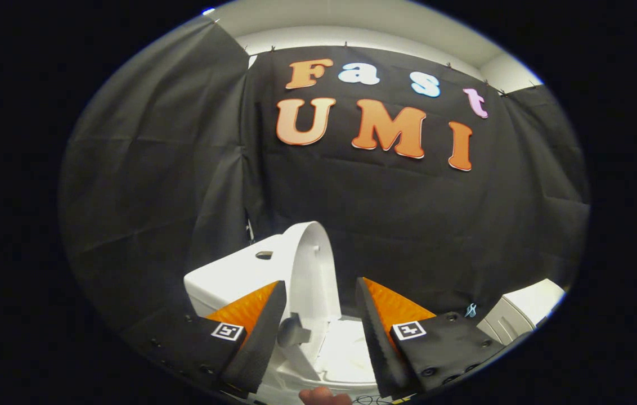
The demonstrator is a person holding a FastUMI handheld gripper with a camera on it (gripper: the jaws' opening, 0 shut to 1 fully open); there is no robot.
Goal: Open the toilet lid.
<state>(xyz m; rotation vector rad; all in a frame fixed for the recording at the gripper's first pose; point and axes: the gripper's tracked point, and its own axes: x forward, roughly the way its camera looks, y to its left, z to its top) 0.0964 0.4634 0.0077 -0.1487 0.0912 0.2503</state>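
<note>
A white toilet stands against the black cloth wall. Its lid (312, 270) is raised upright, leaning back toward the cistern (234, 273), which has a dark flush button on top. The seat (346, 351) and bowl lie exposed below, between my fingers. My gripper (321, 320) is open, with a wide gap between its fingers and nothing held. The raised lid rises just beyond the gap, nearer the left finger (262, 332). A small grey buffer shows on the lid's underside, close to that finger. The right finger (377, 337) hangs over the seat's right side.
A white appliance or bin (521, 320) sits on the floor to the right of the toilet. Black cloth walls close in behind and on both sides. Part of a hand (324, 396) shows below the fingers.
</note>
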